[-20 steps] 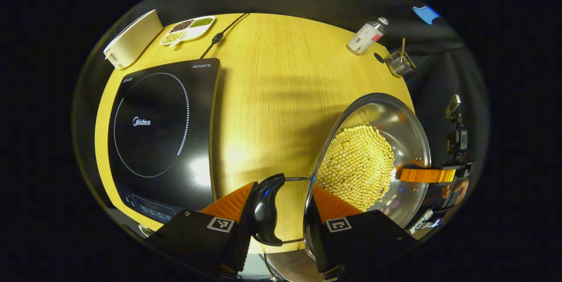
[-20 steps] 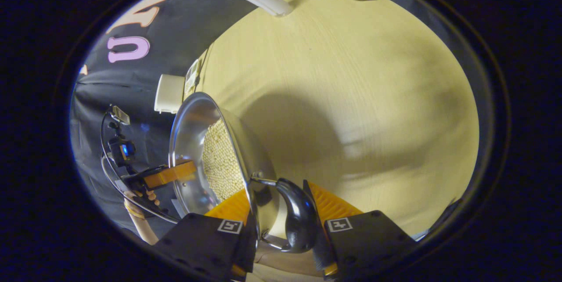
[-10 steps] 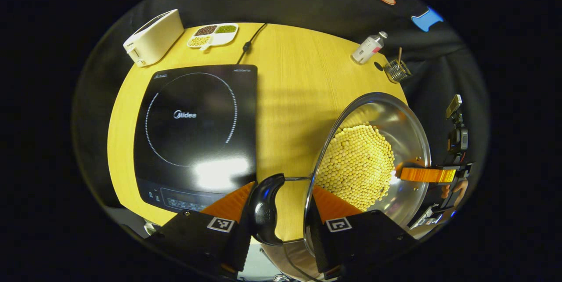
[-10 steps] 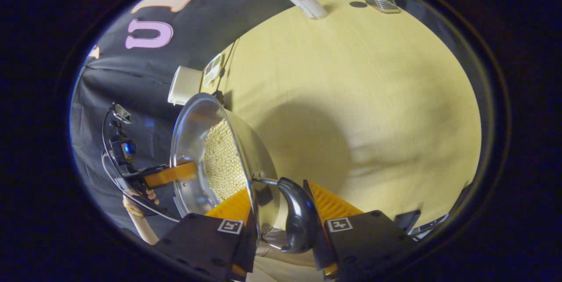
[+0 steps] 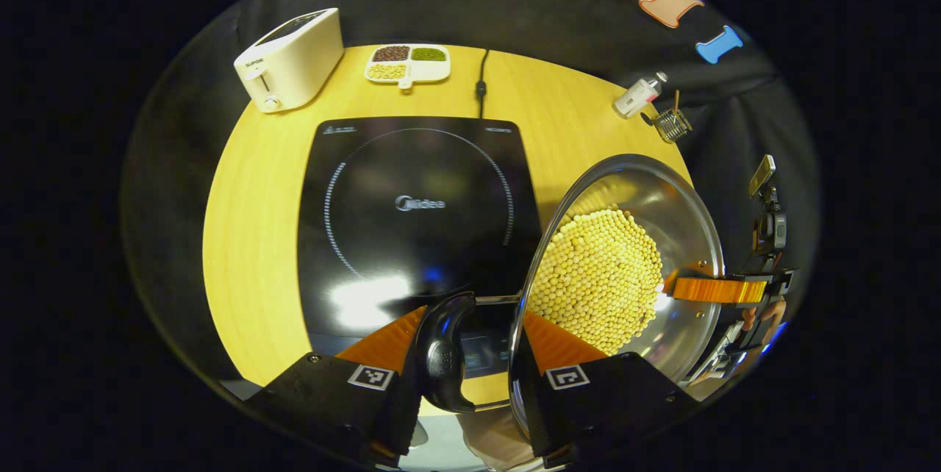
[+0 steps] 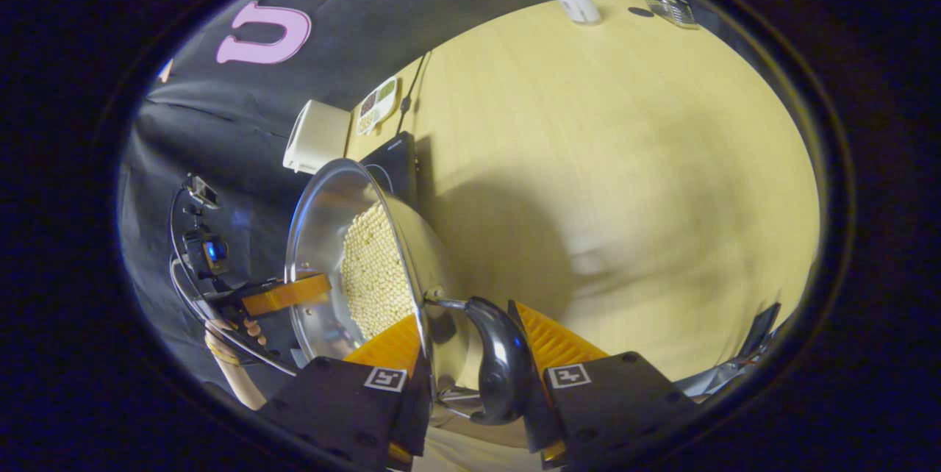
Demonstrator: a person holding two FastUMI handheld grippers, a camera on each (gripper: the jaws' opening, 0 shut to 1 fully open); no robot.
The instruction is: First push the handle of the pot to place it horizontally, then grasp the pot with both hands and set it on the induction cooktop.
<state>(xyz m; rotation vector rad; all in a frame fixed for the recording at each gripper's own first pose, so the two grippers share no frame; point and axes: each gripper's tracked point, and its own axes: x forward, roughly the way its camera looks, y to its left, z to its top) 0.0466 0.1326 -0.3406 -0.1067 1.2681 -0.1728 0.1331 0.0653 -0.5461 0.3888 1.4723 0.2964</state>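
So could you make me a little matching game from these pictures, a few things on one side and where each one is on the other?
Things:
1. pot
2. induction cooktop
3. sectioned dish
4. small bottle

Places:
A. by the table's back edge, beside the white appliance
B. lying next to the wire basket
C. held off the table by the left claw and right claw
D. flat on the table, nothing on it yet

Pairs: 1-C, 2-D, 3-A, 4-B

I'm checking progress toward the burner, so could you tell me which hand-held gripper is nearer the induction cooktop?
Left. The left hand-held gripper holds the pot by its handle just above the induction cooktop; the right hand-held gripper holds the pot's far side.
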